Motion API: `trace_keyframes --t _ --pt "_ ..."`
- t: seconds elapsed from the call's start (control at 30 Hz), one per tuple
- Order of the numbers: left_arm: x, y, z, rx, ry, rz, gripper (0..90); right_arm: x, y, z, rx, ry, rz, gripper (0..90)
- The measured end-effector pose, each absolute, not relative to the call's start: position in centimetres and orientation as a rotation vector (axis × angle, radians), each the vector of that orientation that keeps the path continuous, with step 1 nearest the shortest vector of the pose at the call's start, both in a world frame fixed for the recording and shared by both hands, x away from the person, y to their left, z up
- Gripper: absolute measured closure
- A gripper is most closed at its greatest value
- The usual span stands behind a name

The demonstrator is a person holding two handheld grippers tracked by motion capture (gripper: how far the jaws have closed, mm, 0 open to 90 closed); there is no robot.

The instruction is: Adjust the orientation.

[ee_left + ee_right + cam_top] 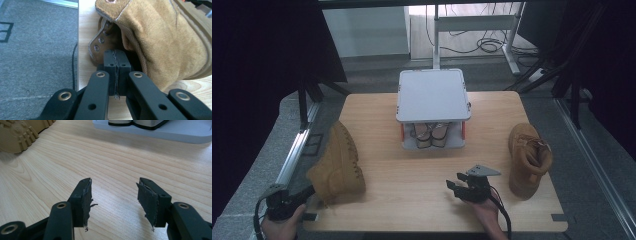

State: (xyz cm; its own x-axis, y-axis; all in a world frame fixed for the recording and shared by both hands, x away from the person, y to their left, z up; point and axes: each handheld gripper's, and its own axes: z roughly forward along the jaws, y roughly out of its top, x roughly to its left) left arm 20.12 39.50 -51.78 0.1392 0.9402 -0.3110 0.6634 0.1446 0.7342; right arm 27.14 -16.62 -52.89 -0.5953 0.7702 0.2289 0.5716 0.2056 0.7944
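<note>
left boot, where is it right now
In the high view the left boot lies at the table's left edge, tilted, toe away from the person, with the left hand-held gripper at its near end.

Boot toe beyond frame edge

Left tongs: matte black linkage arms with brass-coloured rivet eyelets and small round holes; square black pads with a frayed lining along their seam. Right tongs: the same black arms and brass eyelets, their dark pad linings torn and ragged at the edges. A grey three-cornered plate tops these tongs; black cables trail from both.
</note>
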Motion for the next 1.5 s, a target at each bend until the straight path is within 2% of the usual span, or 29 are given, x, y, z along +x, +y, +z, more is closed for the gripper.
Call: trace_keyframes --t 1.5 --pt "21.6 37.2 -47.9 1.598 1.508 0.409 89.8 27.2 -16.9 -53.0 1.298 2.255 1.336 44.8"
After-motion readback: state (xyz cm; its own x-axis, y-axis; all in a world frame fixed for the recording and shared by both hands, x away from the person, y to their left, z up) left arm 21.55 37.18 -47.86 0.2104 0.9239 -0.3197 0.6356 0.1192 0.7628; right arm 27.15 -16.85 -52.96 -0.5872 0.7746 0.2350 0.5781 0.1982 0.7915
